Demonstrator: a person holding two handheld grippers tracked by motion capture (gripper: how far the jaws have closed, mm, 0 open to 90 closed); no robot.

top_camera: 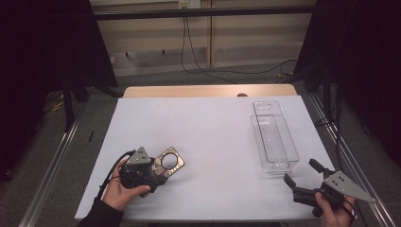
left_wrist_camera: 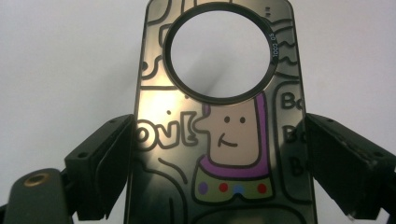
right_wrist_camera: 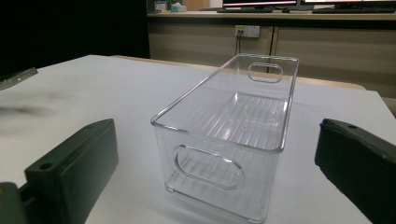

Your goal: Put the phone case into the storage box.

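A flat dark phone case with a large round hole and a cartoon figure drawn on it sits lengthwise between the jaws of my left gripper, whose pads press on its two long edges. In the high view that gripper is at the front left of the white table cover, and the case sticks out to the right just above the surface. A clear plastic bin lies lengthwise at the right, with nothing in it. My right gripper stands open just in front of the bin's near end, apart from it.
The white cover spans the table, with a wooden strip at its far edge. Metal rails run along both sides. Cables lie on the floor behind, and dark curtains hang at the left and right.
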